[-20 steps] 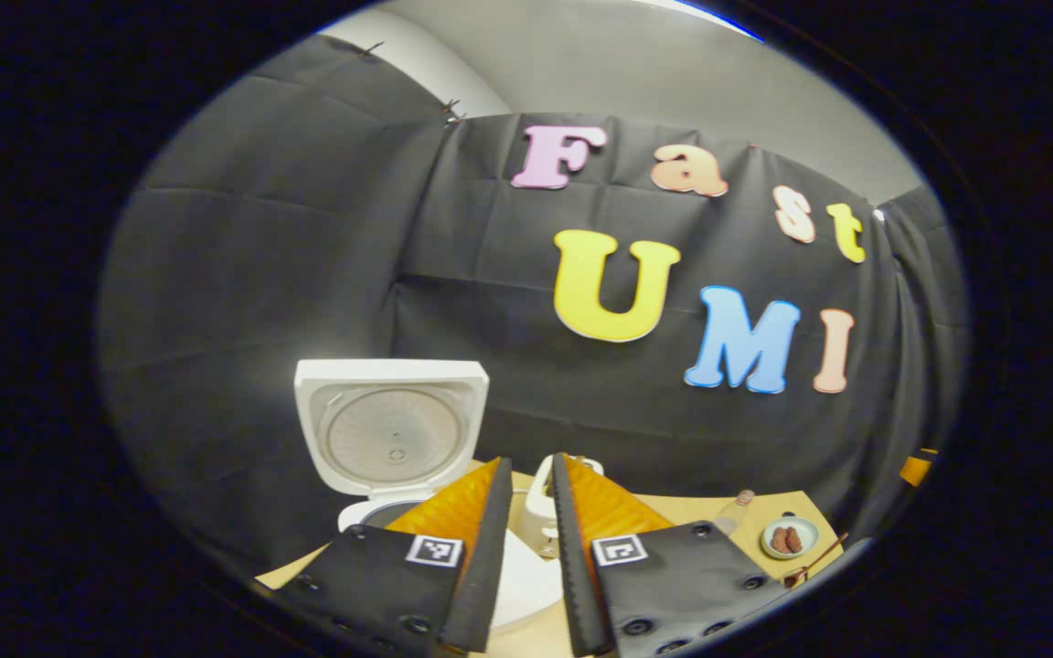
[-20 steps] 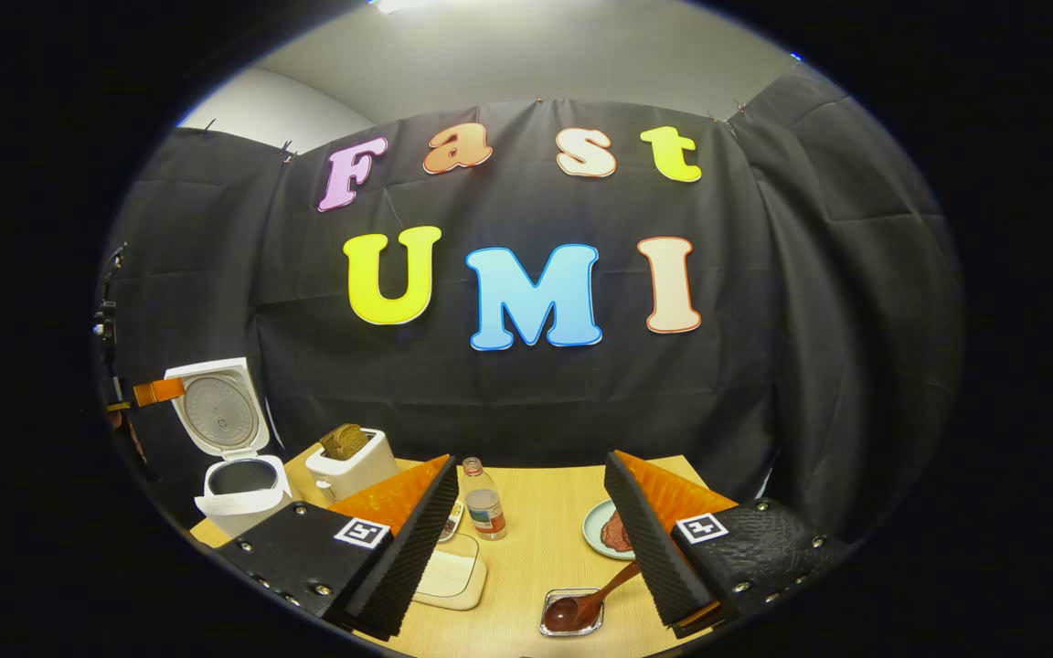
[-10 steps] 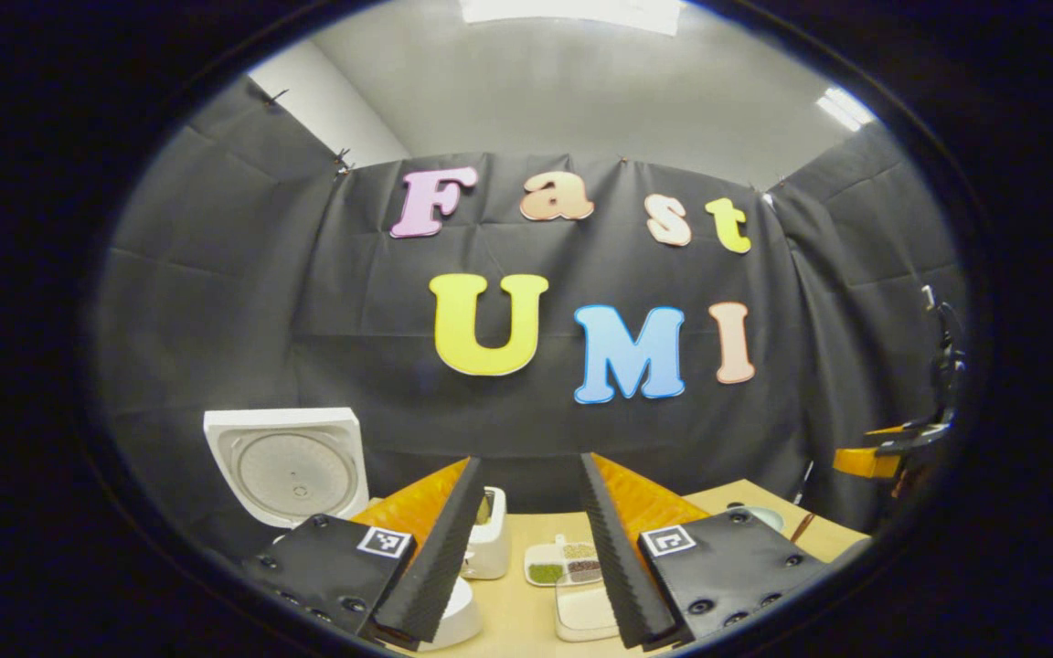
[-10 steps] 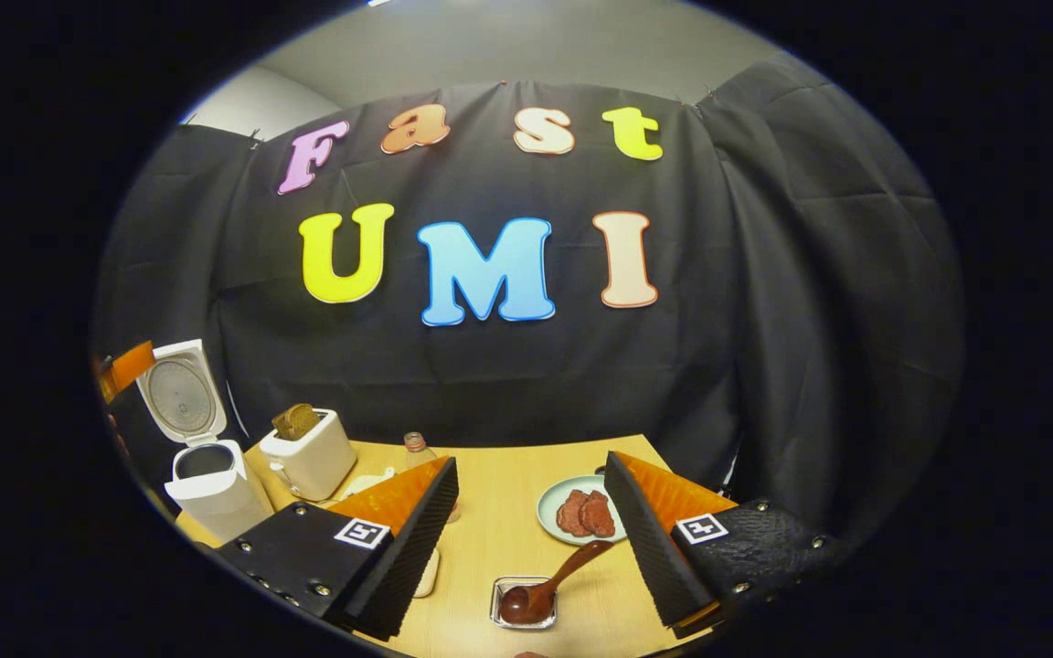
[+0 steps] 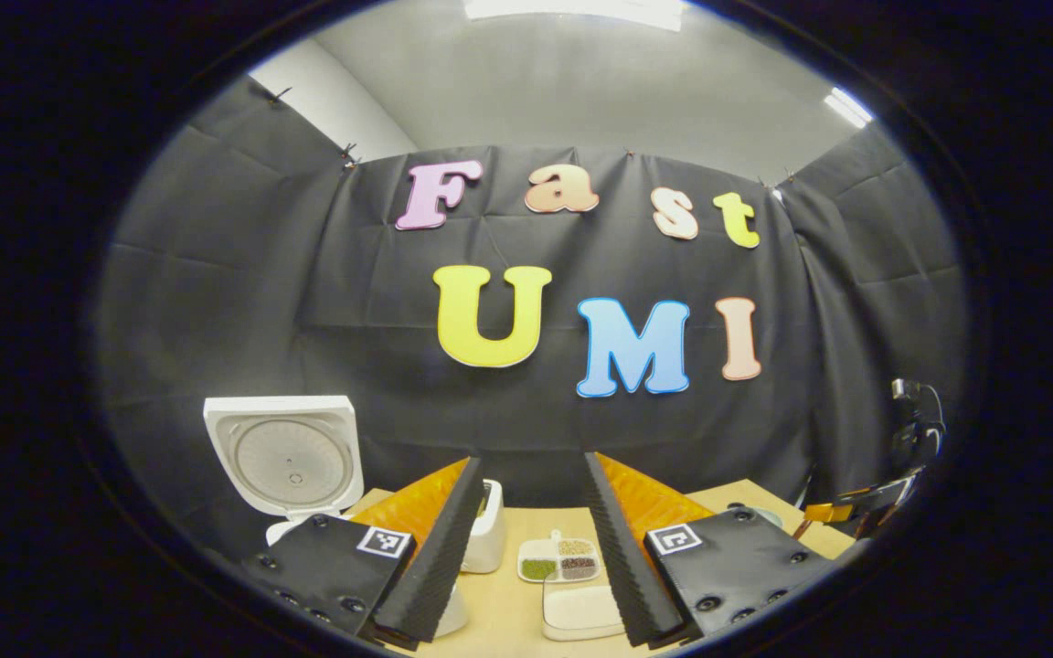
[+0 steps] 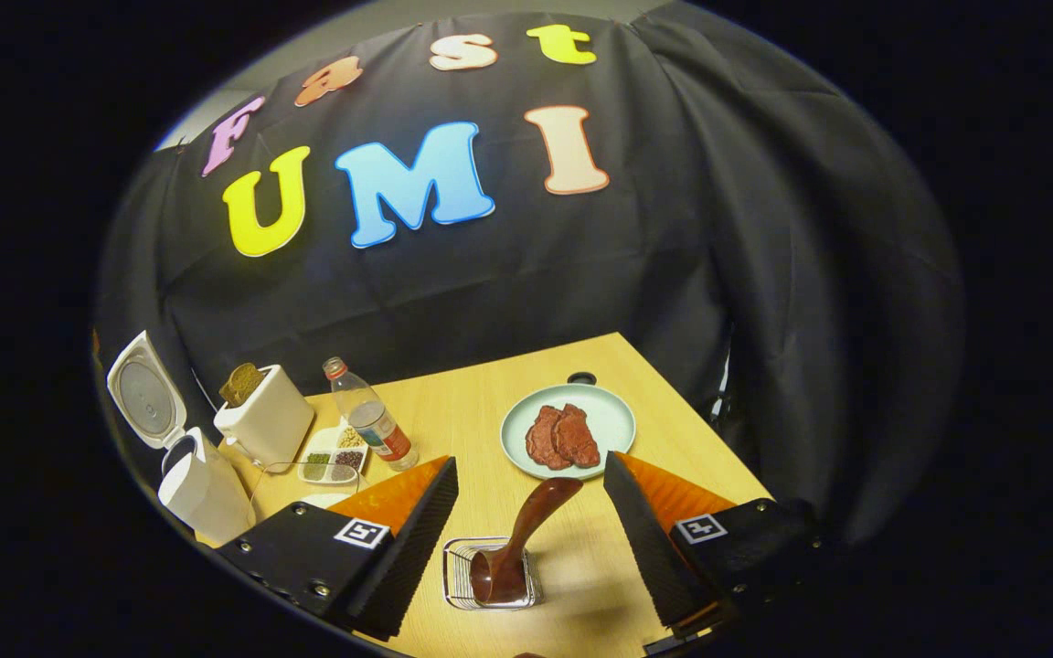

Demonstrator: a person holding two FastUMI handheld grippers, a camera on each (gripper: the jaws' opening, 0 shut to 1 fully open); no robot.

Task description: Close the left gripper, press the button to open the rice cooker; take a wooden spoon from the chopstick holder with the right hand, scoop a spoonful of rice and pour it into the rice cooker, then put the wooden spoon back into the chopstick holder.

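The white rice cooker stands at the left with its lid up; I also see this cooker at the table's far left in the right gripper view. My left gripper is open and empty, held back from the cooker. A dark wooden spoon stands bowl-down in a small wire chopstick holder near the front edge. My right gripper is open above it, fingers on either side of the spoon handle and apart from it. A white dish of rice lies between the left gripper's fingers.
On the wooden table stand a white toaster with bread, a plastic bottle, a divided dish of grains and a pale plate with meat. The table's right edge runs close to the plate.
The left gripper opened wide and swung right, away from the cooker. The right gripper tilted down and moved over the holder, so the spoon now stands between its fingers.
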